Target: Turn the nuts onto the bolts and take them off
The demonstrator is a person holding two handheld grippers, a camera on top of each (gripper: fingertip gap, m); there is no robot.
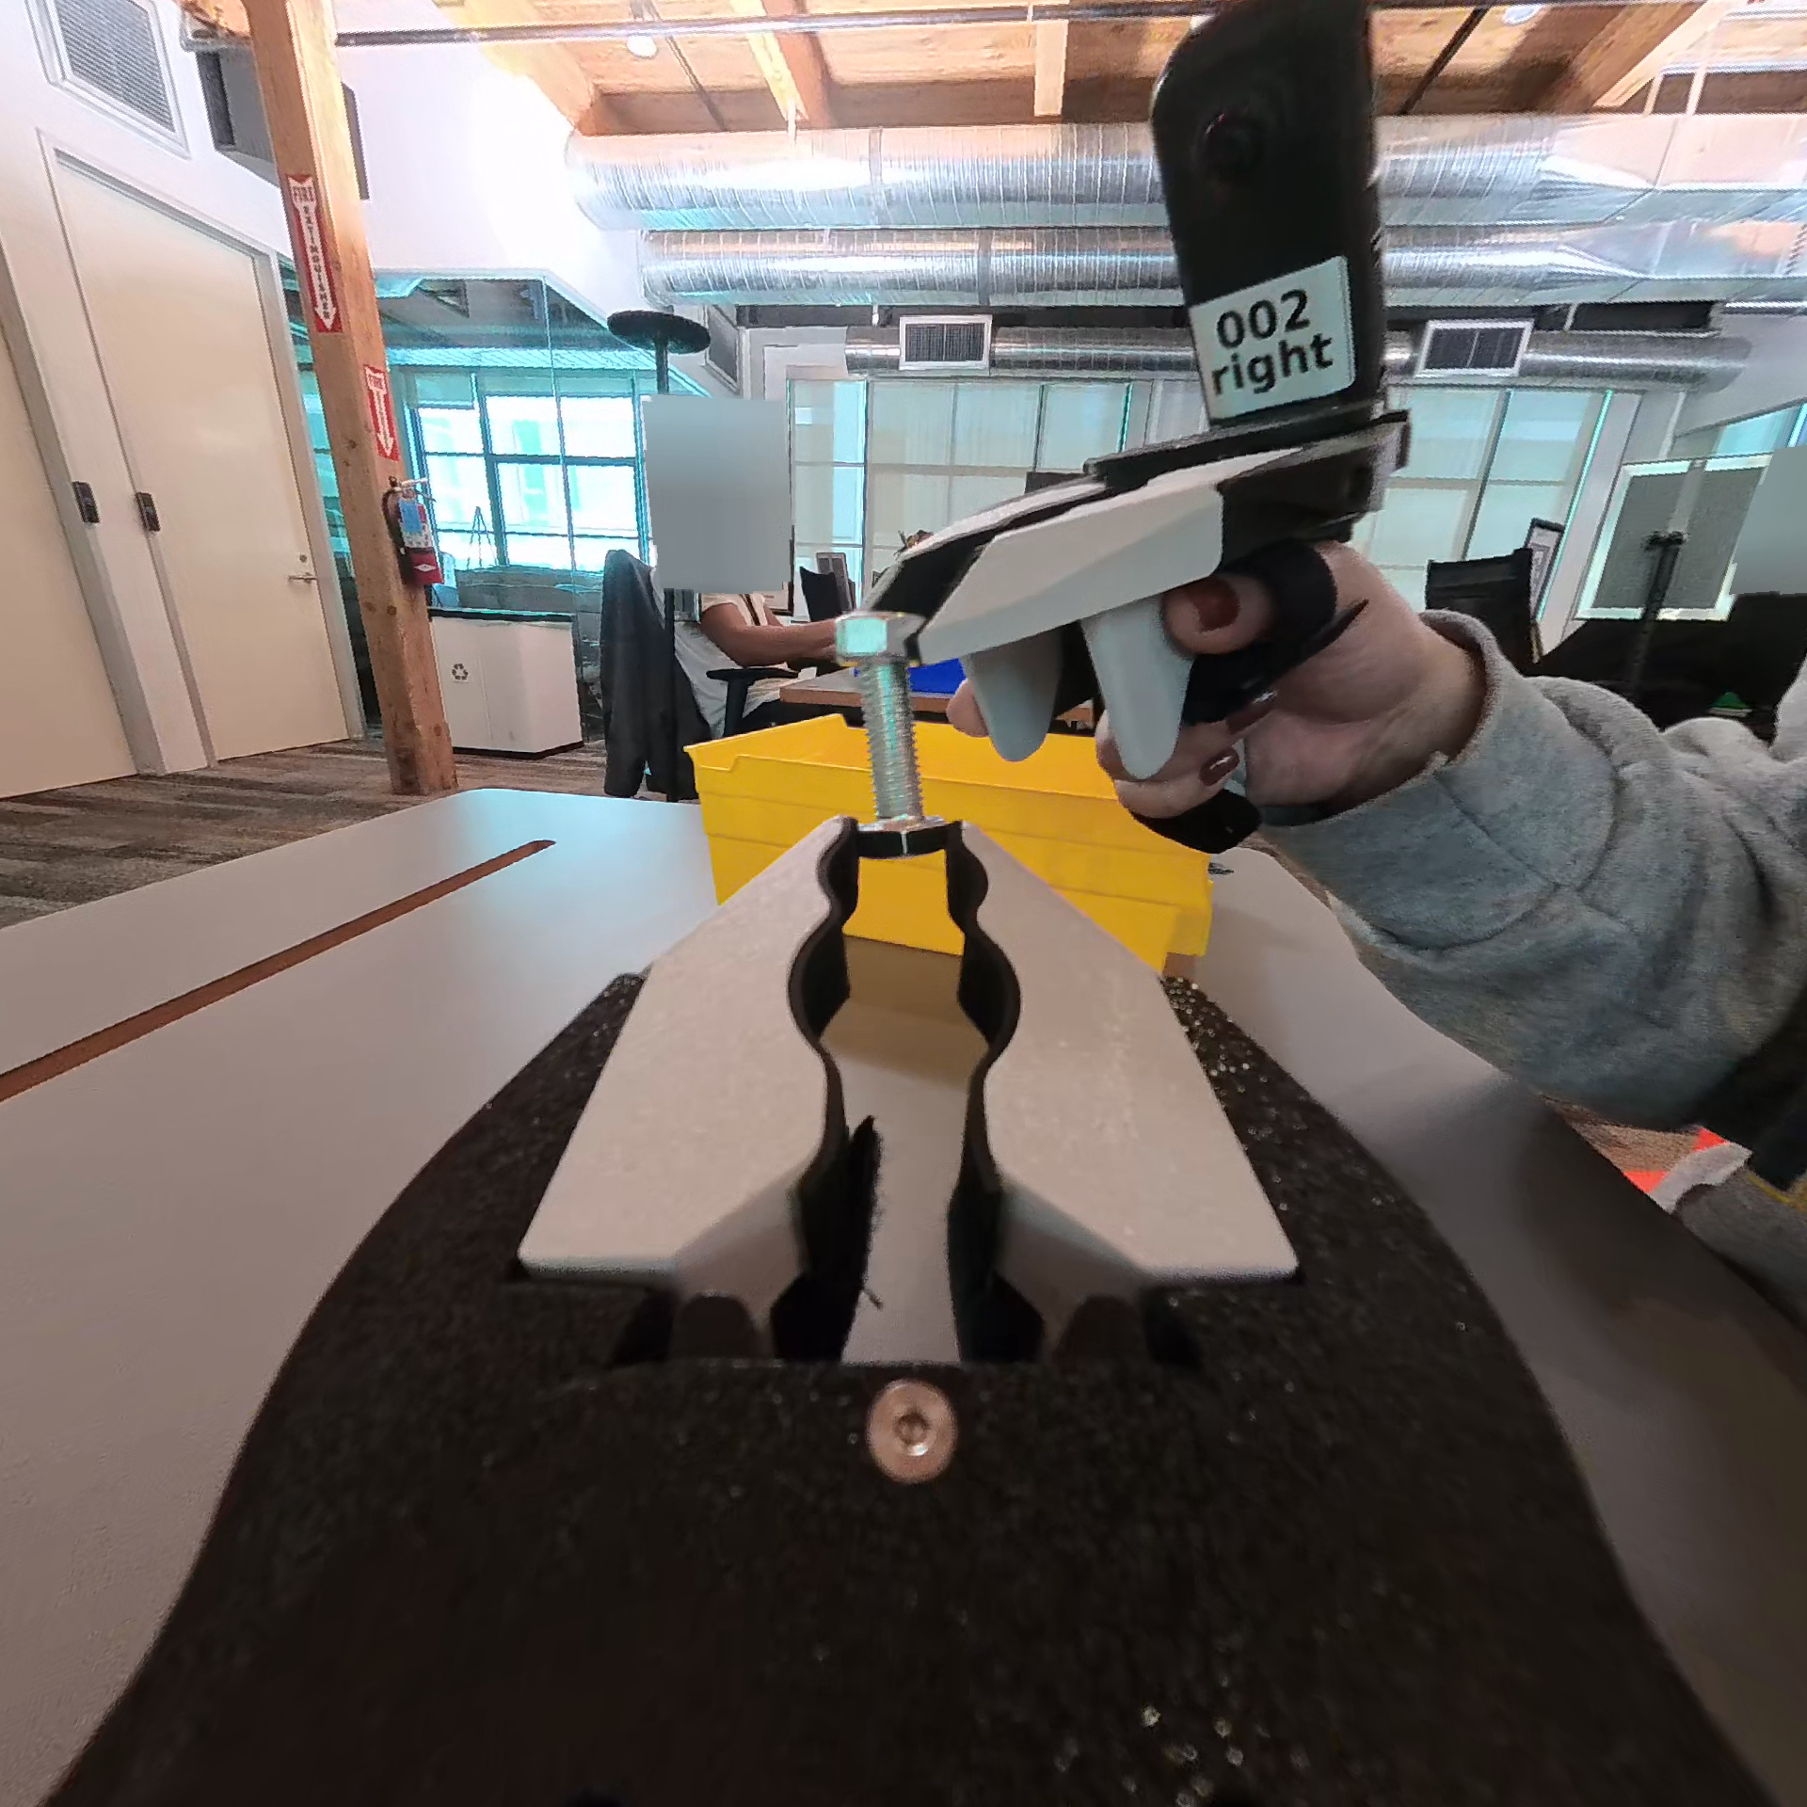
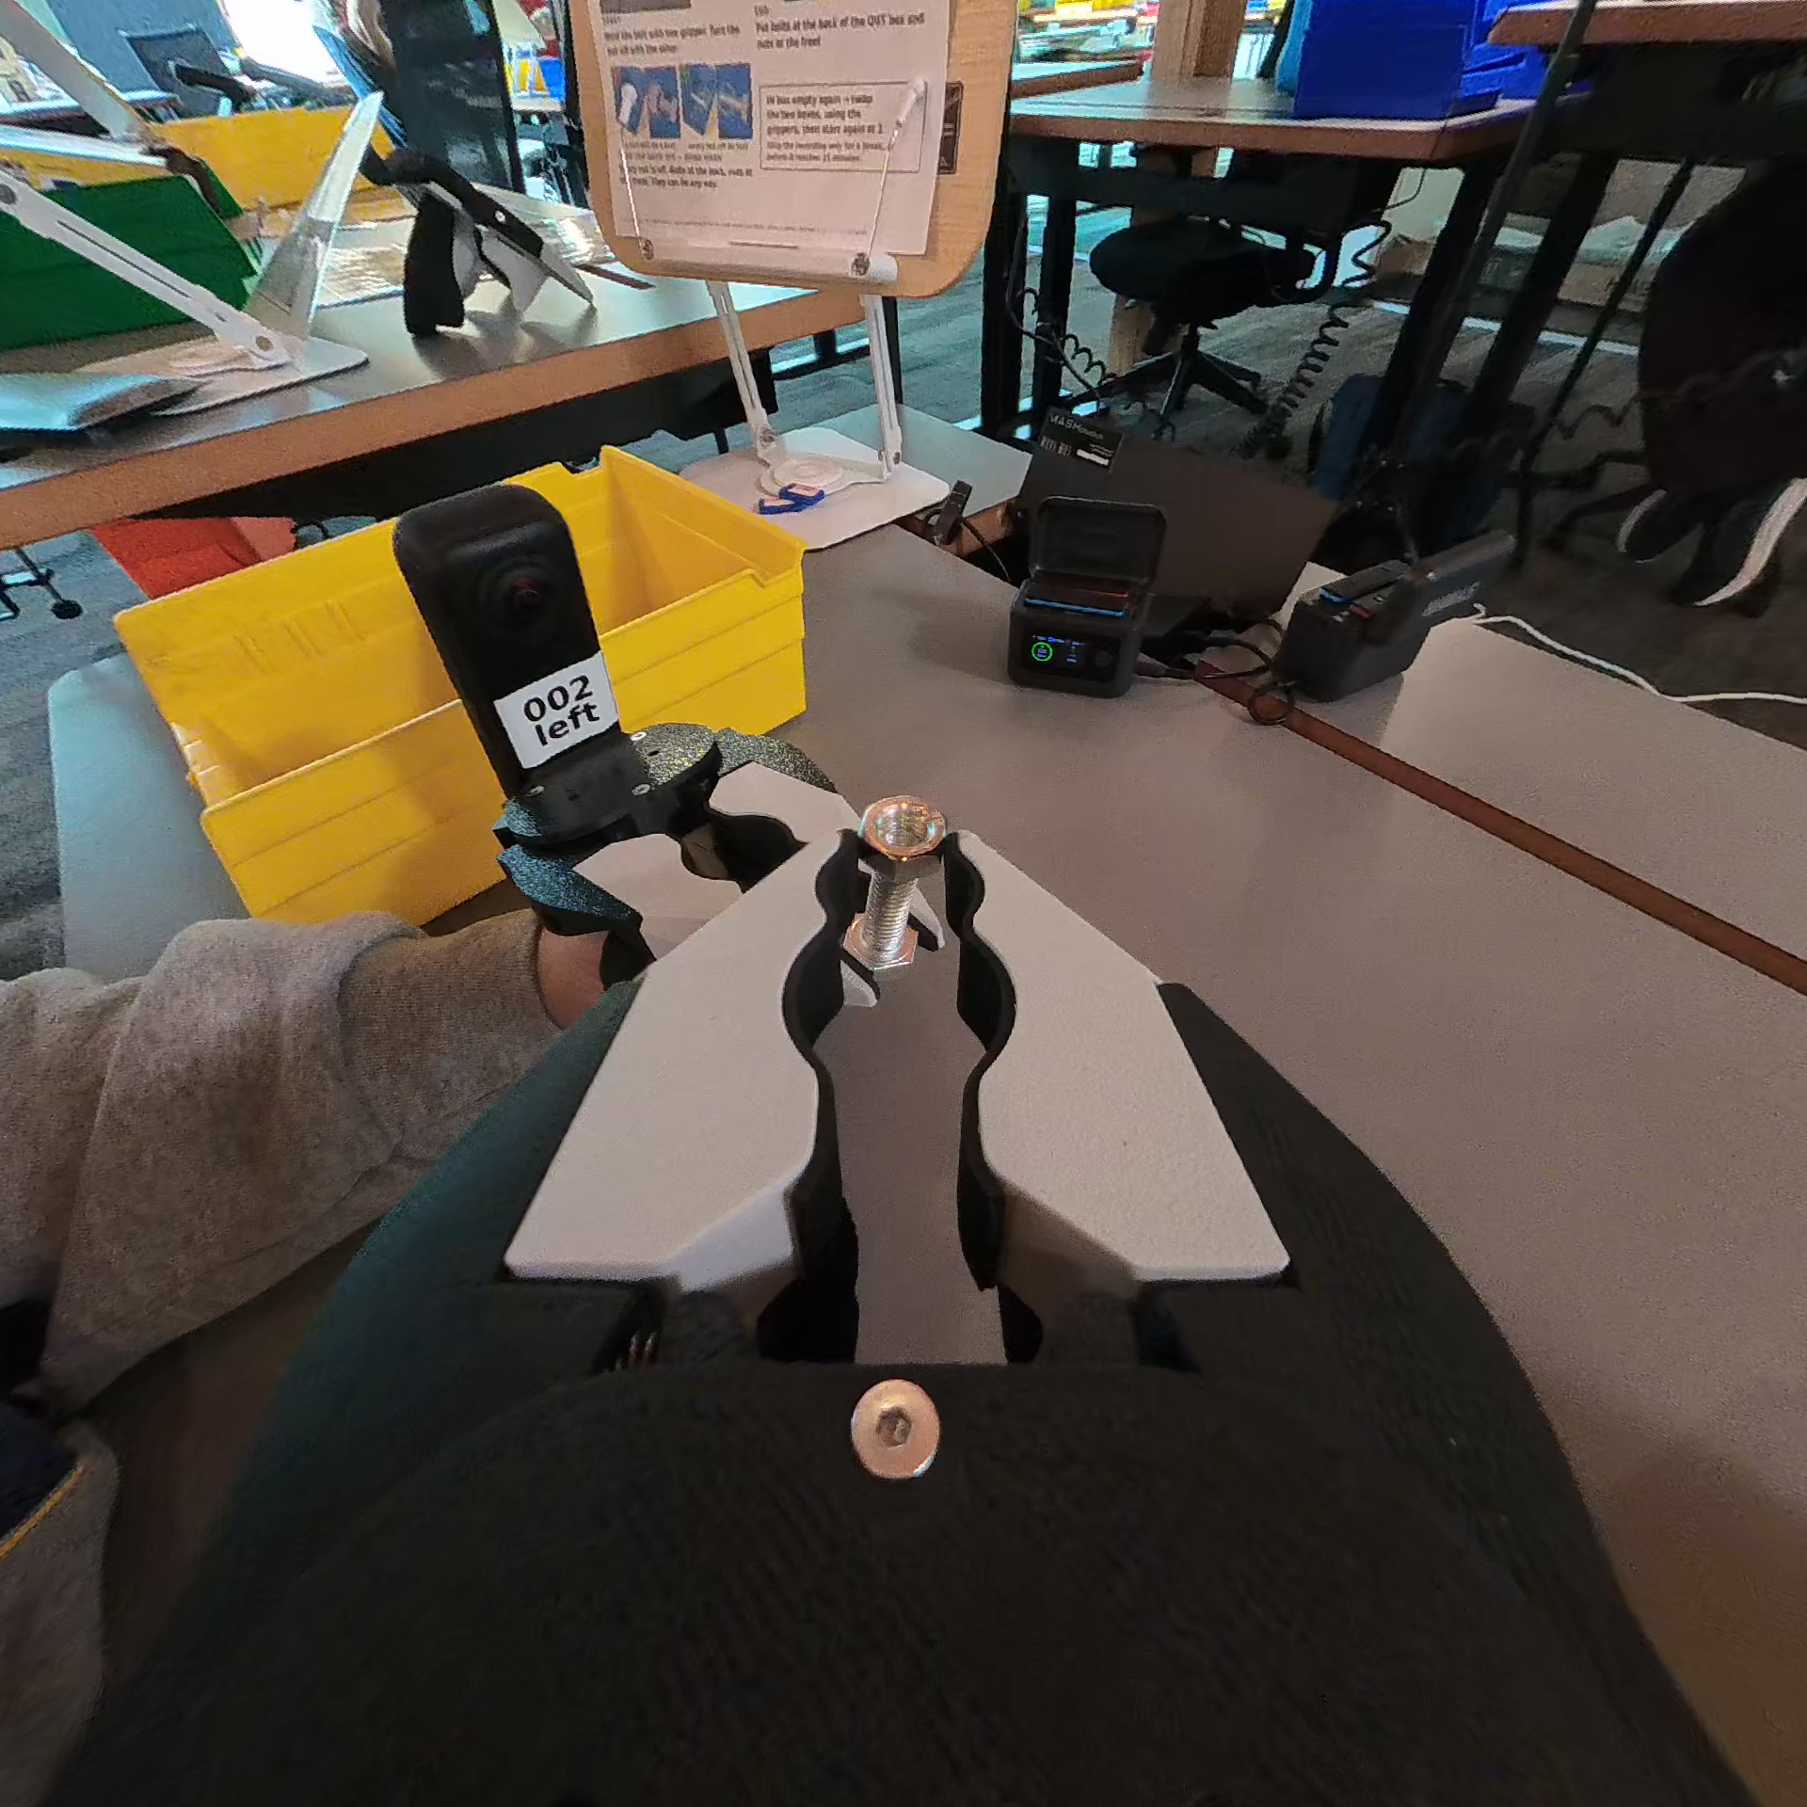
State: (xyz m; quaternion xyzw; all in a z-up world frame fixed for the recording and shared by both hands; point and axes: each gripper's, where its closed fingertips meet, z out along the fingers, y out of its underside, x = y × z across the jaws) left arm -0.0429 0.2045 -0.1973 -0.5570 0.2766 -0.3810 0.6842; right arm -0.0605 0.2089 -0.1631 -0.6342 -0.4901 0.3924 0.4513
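A silver bolt (image 1: 892, 743) stands upright above the table. Its threaded end sits in a hex nut (image 1: 904, 843). My left gripper (image 1: 902, 847) is shut on that nut at its fingertips. My right gripper (image 1: 904, 636) comes in from the upper right, held by a hand in a grey sleeve, and is shut on the bolt's hex head (image 1: 873, 640). In the right wrist view my right gripper (image 2: 900, 853) clamps the head (image 2: 901, 827). The thread (image 2: 885, 895) runs down to the nut (image 2: 880, 947), which is held by my left gripper (image 2: 885, 963).
A yellow bin (image 1: 1027, 812) stands on the grey table (image 1: 293, 1124) just behind the grippers; it also shows in the right wrist view (image 2: 342, 763). Two dark charging cases (image 2: 1076, 626) with cables and a stand holding a printed sheet (image 2: 782, 127) are at the far right.
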